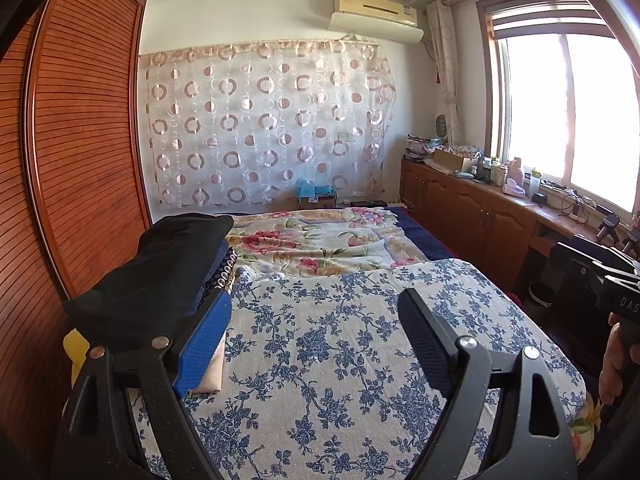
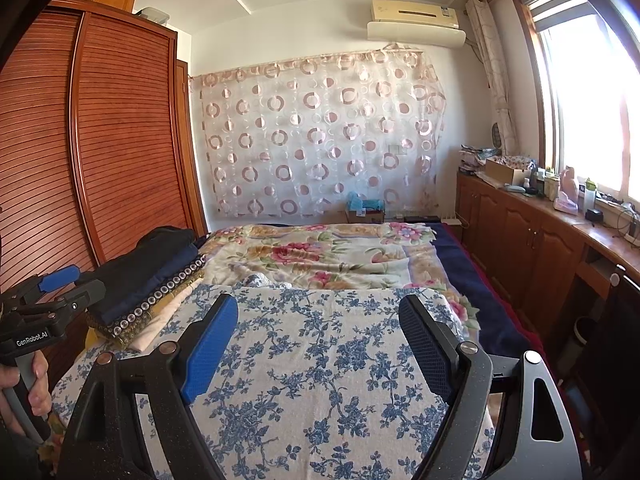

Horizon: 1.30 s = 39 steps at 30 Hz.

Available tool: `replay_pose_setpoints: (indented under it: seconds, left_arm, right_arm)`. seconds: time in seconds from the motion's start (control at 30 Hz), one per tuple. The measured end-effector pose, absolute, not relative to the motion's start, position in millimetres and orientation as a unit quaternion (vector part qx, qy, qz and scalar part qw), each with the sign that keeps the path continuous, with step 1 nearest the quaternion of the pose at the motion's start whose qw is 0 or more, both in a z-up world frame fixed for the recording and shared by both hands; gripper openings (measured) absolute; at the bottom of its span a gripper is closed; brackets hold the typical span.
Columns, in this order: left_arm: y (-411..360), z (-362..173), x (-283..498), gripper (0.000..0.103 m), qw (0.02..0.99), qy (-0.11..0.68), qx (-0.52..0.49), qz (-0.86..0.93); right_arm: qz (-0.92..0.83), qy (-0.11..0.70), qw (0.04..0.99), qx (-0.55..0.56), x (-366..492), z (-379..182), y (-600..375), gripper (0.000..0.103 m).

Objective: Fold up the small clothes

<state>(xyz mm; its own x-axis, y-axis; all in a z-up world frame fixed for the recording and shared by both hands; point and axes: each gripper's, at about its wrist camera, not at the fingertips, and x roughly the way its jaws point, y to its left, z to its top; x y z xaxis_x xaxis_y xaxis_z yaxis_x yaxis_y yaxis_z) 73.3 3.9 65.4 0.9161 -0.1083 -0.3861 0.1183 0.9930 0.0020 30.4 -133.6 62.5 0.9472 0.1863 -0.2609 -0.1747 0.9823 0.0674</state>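
Note:
A stack of folded clothes (image 1: 160, 276) lies at the left edge of the bed, black on top, then navy, a beaded dark piece and cream ones below; it also shows in the right wrist view (image 2: 156, 280). My left gripper (image 1: 316, 320) is open and empty, held above the blue-flowered cloth (image 1: 340, 360), its blue finger right beside the stack. My right gripper (image 2: 320, 332) is open and empty over the same cloth (image 2: 320, 380). The left gripper's body shows at the left of the right wrist view (image 2: 48, 300).
A wooden slatted wardrobe (image 1: 80, 140) stands close on the left. A pink-flowered blanket (image 1: 320, 240) covers the far bed. A low wooden cabinet (image 2: 540, 248) with clutter runs under the window at right. A curtain hangs on the far wall.

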Motion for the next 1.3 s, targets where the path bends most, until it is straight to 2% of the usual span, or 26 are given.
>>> replay_pose_setpoints:
  seconds: [1.3]
  left_arm:
    - [3, 73, 69, 0.086, 0.979, 0.193, 0.011, -0.060]
  right_arm:
    - [0.101, 0.131, 0.986, 0.020, 32, 63, -157, 0.084]
